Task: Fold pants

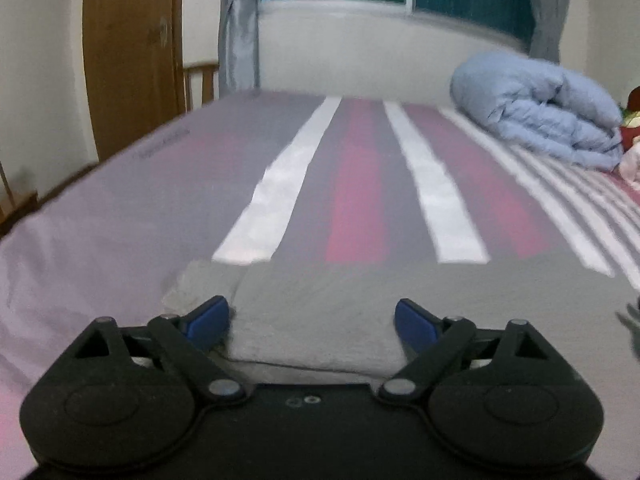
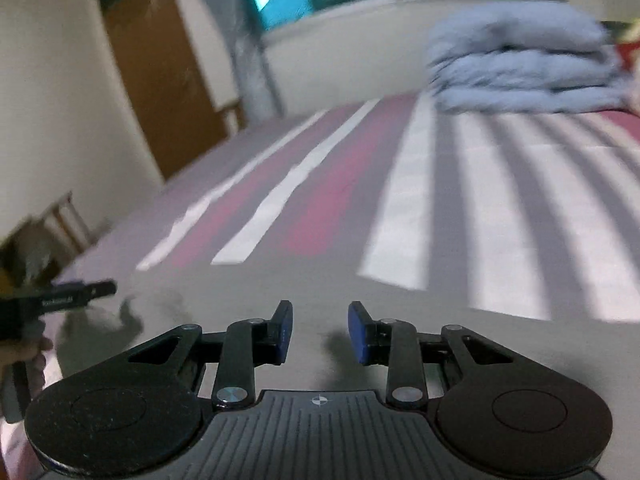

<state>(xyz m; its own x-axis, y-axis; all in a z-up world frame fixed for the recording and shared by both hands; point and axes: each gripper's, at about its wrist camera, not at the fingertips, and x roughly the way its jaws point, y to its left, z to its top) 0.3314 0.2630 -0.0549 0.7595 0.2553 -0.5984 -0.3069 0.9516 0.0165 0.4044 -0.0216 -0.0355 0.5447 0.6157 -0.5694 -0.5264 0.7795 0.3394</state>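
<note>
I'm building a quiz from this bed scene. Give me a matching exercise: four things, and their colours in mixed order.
Things:
1. pants
2. folded duvet
3. door
4. pads of the left tool

Colours:
a. dark blue
b. brown
c. grey
d. pale blue

Pairs: 1-c, 2-d, 3-b, 4-a

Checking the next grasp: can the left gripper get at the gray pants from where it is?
Probably yes. The left gripper is open, with the gray pants lying flat on the bed right ahead of its fingers, nothing between them; the blue duvet sits far off.
</note>
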